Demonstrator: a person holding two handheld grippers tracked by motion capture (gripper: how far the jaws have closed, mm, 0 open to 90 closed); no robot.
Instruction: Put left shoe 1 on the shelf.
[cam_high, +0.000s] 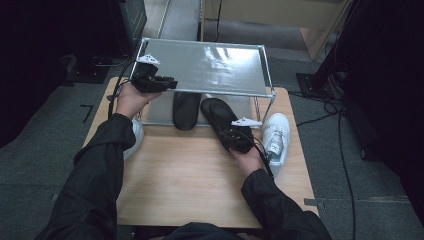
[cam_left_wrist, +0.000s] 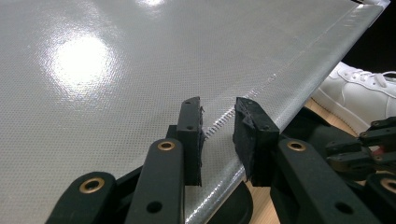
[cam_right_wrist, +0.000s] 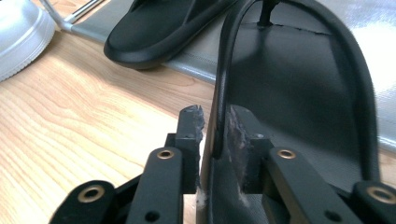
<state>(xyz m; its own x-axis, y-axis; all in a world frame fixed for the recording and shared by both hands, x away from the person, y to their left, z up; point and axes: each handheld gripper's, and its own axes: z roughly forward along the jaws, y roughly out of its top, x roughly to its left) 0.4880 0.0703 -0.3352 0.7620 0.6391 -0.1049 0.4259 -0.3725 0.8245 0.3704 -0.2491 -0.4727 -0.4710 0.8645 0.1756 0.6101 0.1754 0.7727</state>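
A metal-framed shoe rack with a grey fabric top shelf (cam_high: 210, 65) stands at the table's far side. My left gripper (cam_high: 170, 82) is at its front left corner. In the left gripper view the jaws (cam_left_wrist: 217, 121) are shut on the shelf's (cam_left_wrist: 116, 70) hemmed front edge. My right gripper (cam_high: 226, 132) is shut on the side rim of a black slipper (cam_high: 217, 115), whose toe lies on the lower shelf. In the right gripper view the pads (cam_right_wrist: 215, 123) pinch that slipper's (cam_right_wrist: 299, 93) wall. A second black slipper (cam_high: 186, 111) (cam_right_wrist: 159, 32) lies to its left on the lower shelf.
A white sneaker (cam_high: 276, 135) (cam_left_wrist: 355, 93) sits on the wooden table (cam_high: 190, 175) right of the held slipper. Another white sneaker (cam_high: 135, 137) (cam_right_wrist: 18, 32) lies at the left, half hidden by the left sleeve. Cables run over the floor at the right.
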